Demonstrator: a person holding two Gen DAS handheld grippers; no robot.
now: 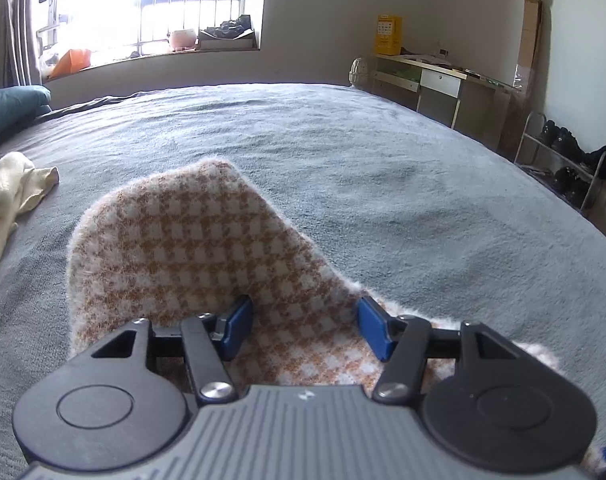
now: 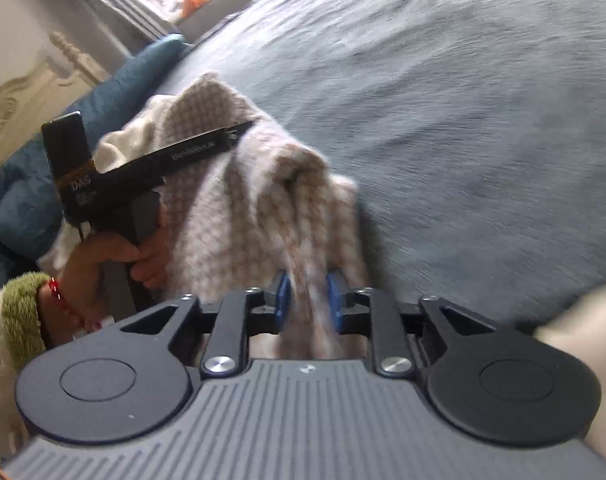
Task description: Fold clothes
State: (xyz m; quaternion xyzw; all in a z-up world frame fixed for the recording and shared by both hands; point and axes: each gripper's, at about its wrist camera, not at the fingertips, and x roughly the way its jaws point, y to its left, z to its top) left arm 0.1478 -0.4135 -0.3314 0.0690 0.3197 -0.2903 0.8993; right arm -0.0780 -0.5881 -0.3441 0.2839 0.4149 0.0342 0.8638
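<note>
An orange-and-white checked fuzzy garment (image 1: pixel 191 248) lies on the grey bed blanket (image 1: pixel 383 168). In the left wrist view, my left gripper (image 1: pixel 305 326) hovers over the garment's near part. Its blue pads (image 1: pixel 239 322) stand wide apart and open, with flat cloth beneath them. In the blurred right wrist view, the same garment (image 2: pixel 239 200) is bunched and raised. My right gripper (image 2: pixel 308 300) is shut on a fold of it, and cloth fills the narrow gap between its pads. A hand (image 2: pixel 103 256) in a green cuff holds the left tool to the left.
A cream garment (image 1: pixel 7 196) lies at the bed's left edge near a teal pillow (image 1: pixel 11 108). A desk (image 1: pixel 435 80) and a shoe rack (image 1: pixel 563 160) stand past the bed's right side. A window sill (image 1: pixel 163 52) runs behind the bed, and a carved headboard (image 2: pixel 15 108) shows at the left.
</note>
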